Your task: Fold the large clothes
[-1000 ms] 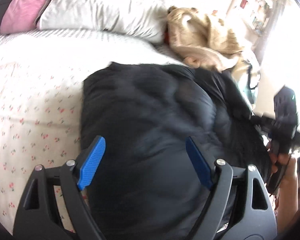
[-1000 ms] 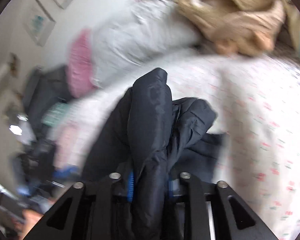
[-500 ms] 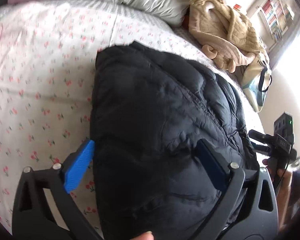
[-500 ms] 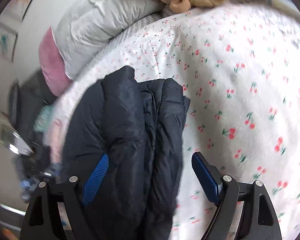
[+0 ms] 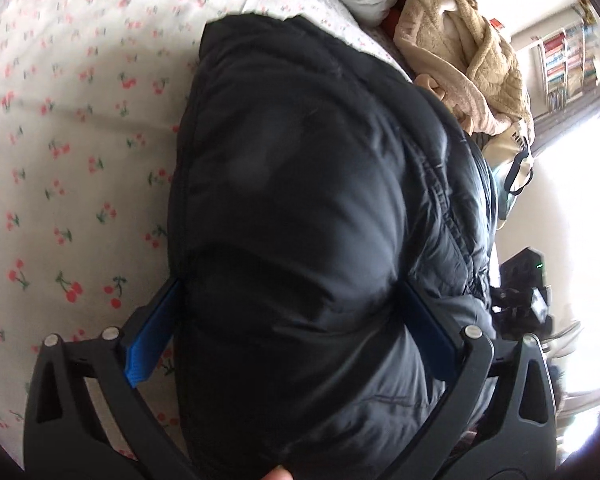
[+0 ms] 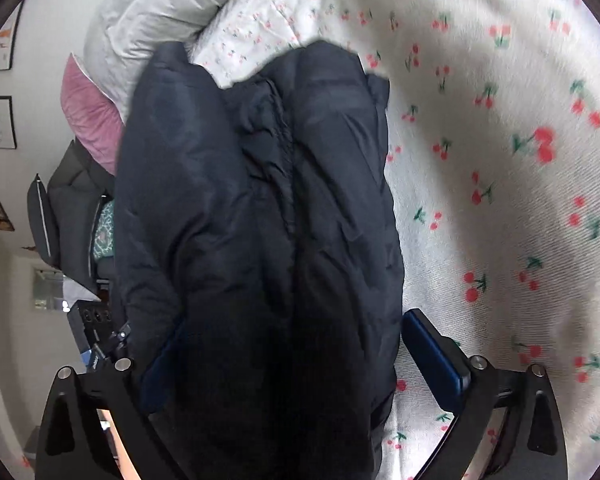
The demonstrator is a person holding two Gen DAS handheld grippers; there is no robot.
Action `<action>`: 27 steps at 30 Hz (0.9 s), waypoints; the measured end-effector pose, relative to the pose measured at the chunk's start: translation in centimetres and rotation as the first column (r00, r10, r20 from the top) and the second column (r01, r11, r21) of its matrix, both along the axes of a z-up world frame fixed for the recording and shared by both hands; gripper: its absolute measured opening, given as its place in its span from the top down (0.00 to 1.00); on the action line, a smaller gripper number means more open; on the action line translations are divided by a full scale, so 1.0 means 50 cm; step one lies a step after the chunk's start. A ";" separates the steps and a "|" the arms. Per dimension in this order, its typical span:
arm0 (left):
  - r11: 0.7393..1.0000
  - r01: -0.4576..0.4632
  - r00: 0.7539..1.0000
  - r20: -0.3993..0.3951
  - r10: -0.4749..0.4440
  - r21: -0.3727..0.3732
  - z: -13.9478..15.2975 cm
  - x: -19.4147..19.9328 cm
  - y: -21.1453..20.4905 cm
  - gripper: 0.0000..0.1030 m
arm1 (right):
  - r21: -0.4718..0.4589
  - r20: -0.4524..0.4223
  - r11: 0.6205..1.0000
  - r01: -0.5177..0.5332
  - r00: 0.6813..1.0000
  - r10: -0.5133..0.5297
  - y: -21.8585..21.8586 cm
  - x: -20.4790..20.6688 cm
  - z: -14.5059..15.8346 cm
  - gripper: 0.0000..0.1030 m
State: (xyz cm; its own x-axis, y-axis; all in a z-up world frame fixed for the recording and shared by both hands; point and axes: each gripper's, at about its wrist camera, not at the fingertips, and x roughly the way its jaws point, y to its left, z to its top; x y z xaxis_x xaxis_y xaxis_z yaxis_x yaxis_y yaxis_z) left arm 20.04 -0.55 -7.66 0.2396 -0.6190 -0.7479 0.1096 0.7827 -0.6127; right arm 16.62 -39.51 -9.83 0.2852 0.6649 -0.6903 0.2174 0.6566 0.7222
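Note:
A black puffer jacket (image 5: 300, 184) lies folded in a thick bundle on the cherry-print bedsheet (image 5: 60, 128). My left gripper (image 5: 290, 328) is open, its blue pads (image 5: 152, 336) wide apart on either side of the jacket's near end. In the right wrist view the same jacket (image 6: 260, 208) fills the middle, with its zipper line running away from me. My right gripper (image 6: 292, 356) is open too, its jaws straddling the jacket's near end; the right pad (image 6: 436, 356) is clear, the left one is half hidden by fabric.
A grey pillow (image 6: 156, 12) and a pink pillow (image 6: 88, 116) lie at the head of the bed. A beige fleece robe (image 5: 464, 48) is heaped beside the jacket. A bag (image 5: 512, 176) sits at the bed's edge. A dark chair (image 6: 64, 224) stands beside the bed.
My right gripper let go of the jacket fold and opened wide. Both grippers moved in lower over the jacket, which now lies flatter on the bed.

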 end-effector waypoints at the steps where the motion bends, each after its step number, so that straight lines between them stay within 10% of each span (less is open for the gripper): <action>1: 1.000 -0.004 1.000 -0.017 0.003 -0.019 -0.007 0.001 0.005 0.00 | 0.025 -0.007 1.000 0.002 1.000 -0.002 0.002 0.002 -0.008 0.00; 10: 0.951 -0.076 0.973 -0.230 0.005 -0.300 -0.095 0.016 0.040 0.00 | 0.132 0.027 0.991 0.003 1.000 -0.007 0.014 0.012 -0.039 0.00; 13: 0.954 -0.081 0.974 -0.225 0.015 -0.289 -0.085 0.016 0.037 0.00 | 0.160 0.041 0.987 -0.010 0.999 0.003 0.043 0.019 -0.045 0.07; 19: 0.978 -0.100 0.995 -0.047 0.093 -0.181 -0.008 0.012 0.009 0.11 | 0.160 0.147 0.985 0.063 0.985 -0.087 0.055 0.025 0.003 0.51; 27: 0.950 0.034 0.976 0.217 0.036 -0.309 0.125 0.029 -0.115 0.16 | 0.139 0.435 0.977 0.162 0.876 -0.207 -0.053 -0.039 0.162 0.61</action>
State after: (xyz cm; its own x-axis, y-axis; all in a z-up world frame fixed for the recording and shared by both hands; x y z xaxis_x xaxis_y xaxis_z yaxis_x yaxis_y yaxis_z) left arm 21.51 -6.30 -1.39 0.3753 -0.8108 -0.4492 0.2665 0.5586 -0.7855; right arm 14.66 -42.18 -1.72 0.6710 0.6257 -0.3978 -0.0305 0.5594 0.8283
